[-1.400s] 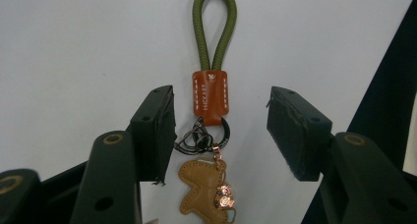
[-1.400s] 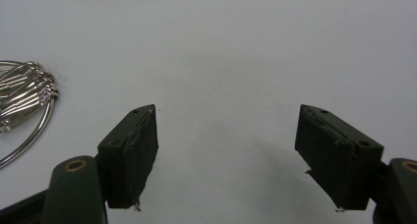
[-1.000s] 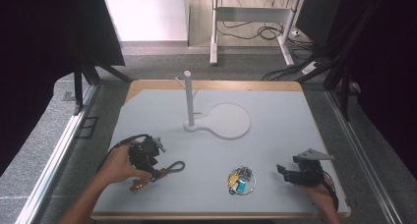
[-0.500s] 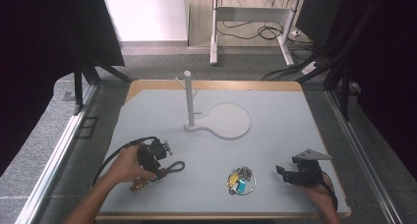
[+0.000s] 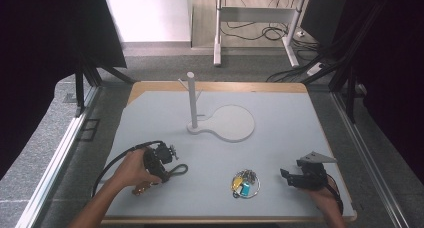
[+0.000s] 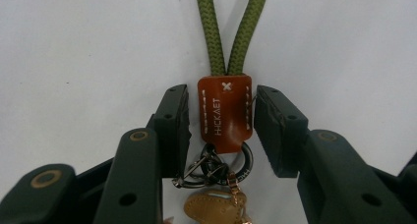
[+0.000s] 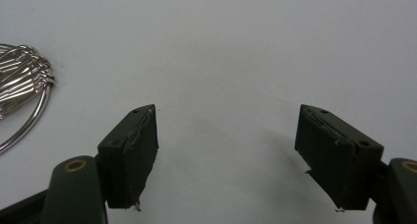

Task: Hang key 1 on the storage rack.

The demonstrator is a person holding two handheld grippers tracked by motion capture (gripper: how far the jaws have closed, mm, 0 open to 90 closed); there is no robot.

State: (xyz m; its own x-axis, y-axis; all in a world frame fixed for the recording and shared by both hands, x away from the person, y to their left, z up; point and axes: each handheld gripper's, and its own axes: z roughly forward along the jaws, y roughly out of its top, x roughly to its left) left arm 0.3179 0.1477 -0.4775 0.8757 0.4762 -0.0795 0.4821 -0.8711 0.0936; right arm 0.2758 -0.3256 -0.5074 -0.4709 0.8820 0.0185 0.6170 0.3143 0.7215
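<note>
A: Left gripper (image 6: 221, 116)?
B: Its jaws have just been closing around the leather tab (image 6: 225, 112), slim gaps each side, near the table's (image 5: 280, 153) front-left edge.
A: Right gripper (image 7: 226, 150)?
B: Released, over bare table beside the keyring (image 7: 22, 94).

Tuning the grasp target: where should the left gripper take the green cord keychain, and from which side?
Probably the brown leather tab, from the ring end, as the left gripper sits now. The tab is flat and stiff, lying between the jaws, which have just been closing with small gaps left each side. The green cord loop is limp; the metal rings are loose.
</note>
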